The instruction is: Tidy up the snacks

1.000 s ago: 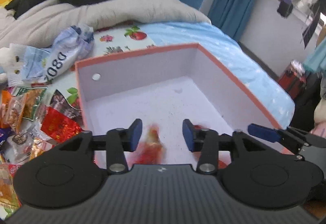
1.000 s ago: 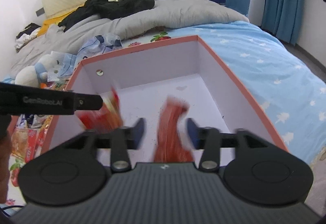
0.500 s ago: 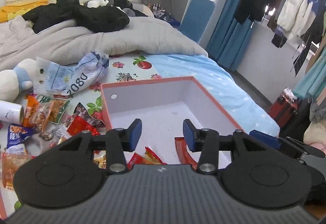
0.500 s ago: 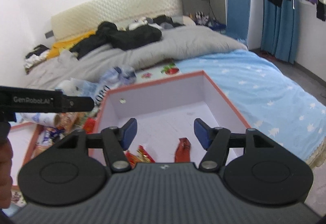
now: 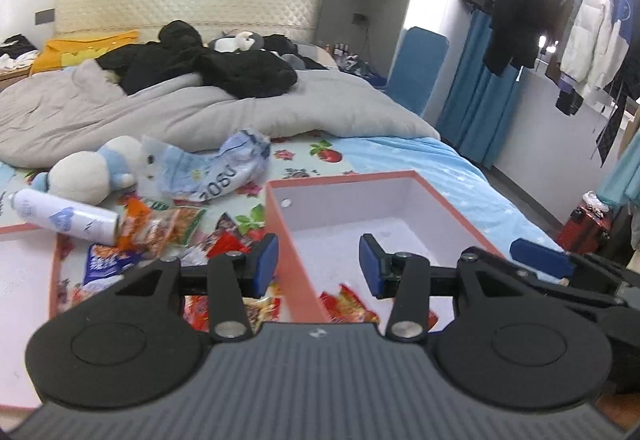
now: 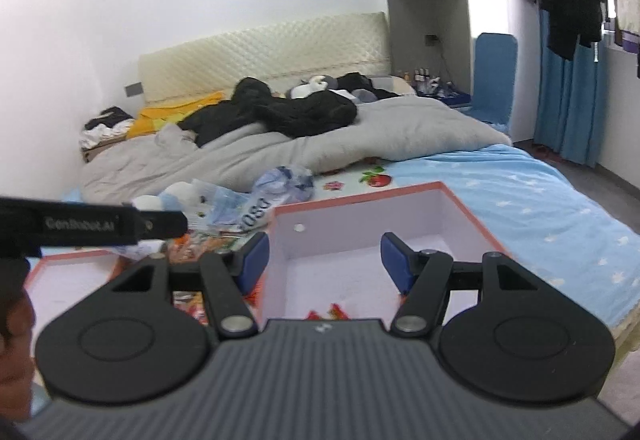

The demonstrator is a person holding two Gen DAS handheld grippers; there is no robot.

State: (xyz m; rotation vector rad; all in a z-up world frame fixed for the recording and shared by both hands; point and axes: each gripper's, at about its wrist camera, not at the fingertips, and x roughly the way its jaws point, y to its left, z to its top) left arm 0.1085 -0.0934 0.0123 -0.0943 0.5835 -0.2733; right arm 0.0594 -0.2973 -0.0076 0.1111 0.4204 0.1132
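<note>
Red snack packets (image 5: 347, 304) in orange-rimmed box (image 5: 294, 260): lower ends hidden behind left gripper body, print blurred; lid (image 5: 24, 280): cut off at left edge; loose snack pile (image 5: 160, 228): labels unreadable.

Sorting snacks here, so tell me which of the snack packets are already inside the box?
The red packets on the white floor of the pink-rimmed box, near its front-left corner. The other packets still lie outside on the bedsheet, left of it.

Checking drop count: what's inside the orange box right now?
Red snack packets lie on the white floor at the near end of the orange box; the rest is bare. The left gripper body hides the nearest strip, so no exact count.
</note>
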